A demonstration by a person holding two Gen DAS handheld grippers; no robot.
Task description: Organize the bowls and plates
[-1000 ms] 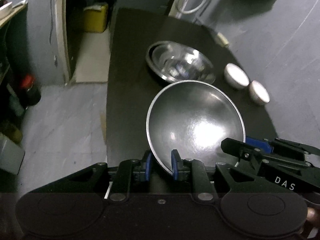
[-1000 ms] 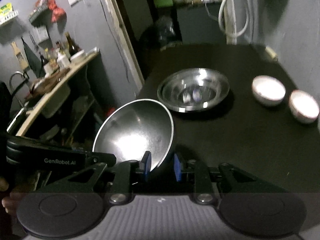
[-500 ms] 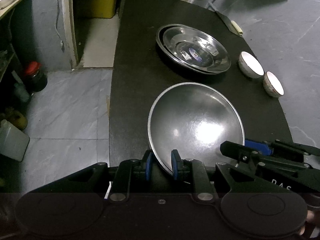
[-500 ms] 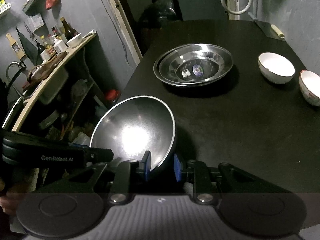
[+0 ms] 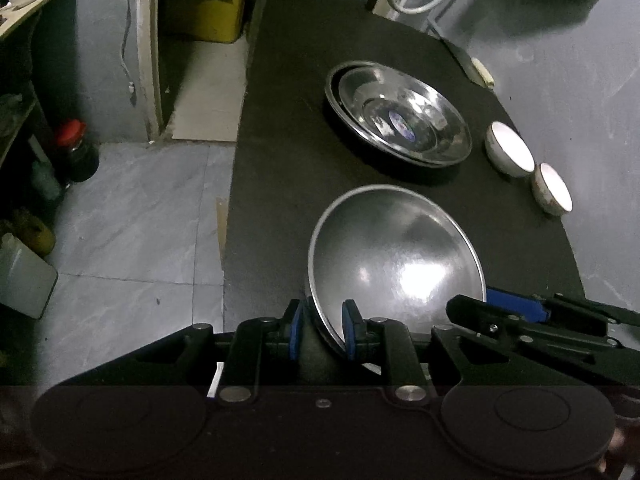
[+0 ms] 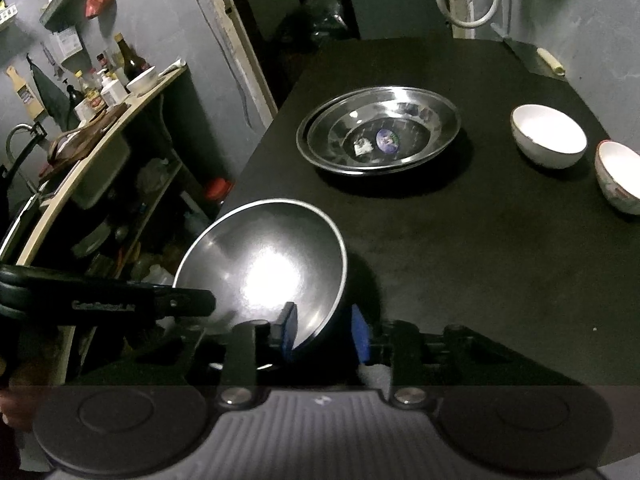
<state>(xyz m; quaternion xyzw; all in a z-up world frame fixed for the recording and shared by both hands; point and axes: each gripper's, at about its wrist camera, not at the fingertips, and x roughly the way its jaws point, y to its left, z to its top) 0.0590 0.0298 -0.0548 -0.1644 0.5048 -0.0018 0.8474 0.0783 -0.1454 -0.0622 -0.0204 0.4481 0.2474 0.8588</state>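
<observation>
The round, shiny stainless-steel bowl [image 5: 396, 256] was tilted above the near end of the black tabletop [image 5: 288, 152]. The left gripper [image 5: 322, 330] clamped its blue pads on the bowl's near rim. The right gripper [image 6: 324, 334] had just been widening its jaws; the opposite rim lay between them, touching the inner pad and clear of the outer one. Farther along the tabletop rested two nested steel plates [image 6: 380, 132], with two small white ceramic bowls [image 6: 548, 136] beside them.

left gripper [image 5: 322, 334]: black frame, blue fingers [image 5: 295, 334], silver screws | right gripper [image 6: 326, 332]: black, ribbed grey housing
</observation>
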